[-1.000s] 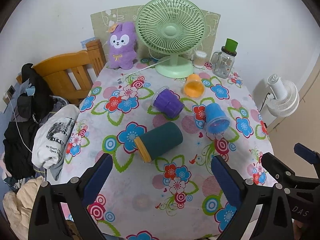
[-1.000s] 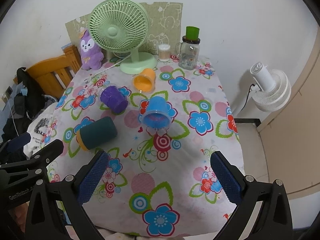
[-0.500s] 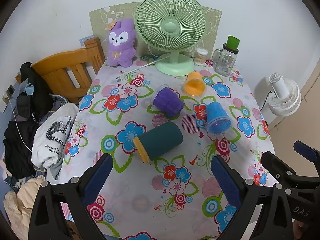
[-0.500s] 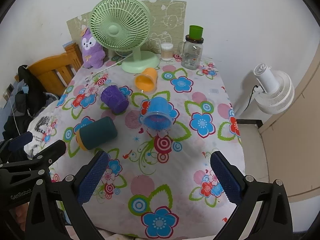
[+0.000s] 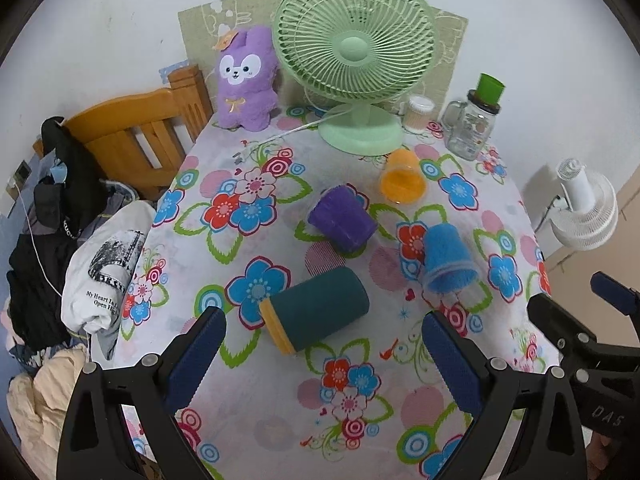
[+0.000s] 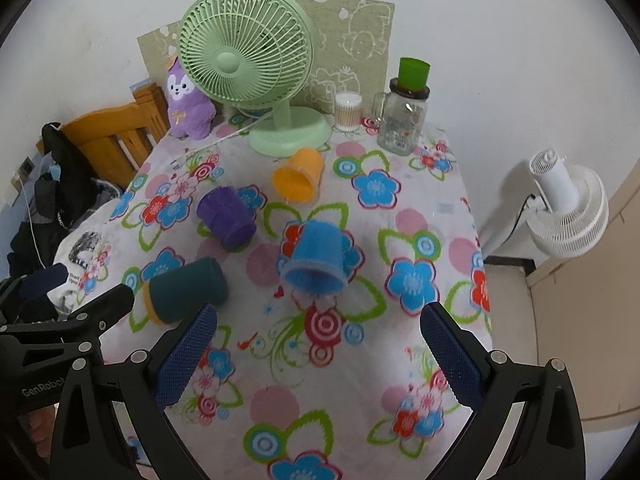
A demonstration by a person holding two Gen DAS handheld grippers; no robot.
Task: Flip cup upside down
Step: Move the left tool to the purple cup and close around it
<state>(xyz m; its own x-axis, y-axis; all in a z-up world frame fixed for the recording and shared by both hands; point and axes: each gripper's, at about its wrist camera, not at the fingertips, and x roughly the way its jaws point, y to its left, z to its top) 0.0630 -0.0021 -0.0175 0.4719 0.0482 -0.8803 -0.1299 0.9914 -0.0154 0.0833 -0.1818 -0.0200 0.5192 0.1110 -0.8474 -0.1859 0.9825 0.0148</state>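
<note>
While both pairs of fingers were spread wide and empty, four cups were seen lying on their sides.
Left gripper (image 5: 322, 354) was held over the near edge of the flowered tablecloth (image 5: 248, 396), just short of the dark teal cup (image 5: 320, 312); right gripper (image 6: 318, 354) was aimed at the blue cup (image 6: 316, 258). Purple cup (image 5: 342, 220) and orange cup (image 5: 402, 178) were noted farther back, near the green fan (image 5: 356, 60).

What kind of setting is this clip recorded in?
Most likely a home room, perhaps a bedroom: a table under a floral cloth holds a plush toy and a desk fan, and a wooden chair beside it is piled with clothes.
</note>
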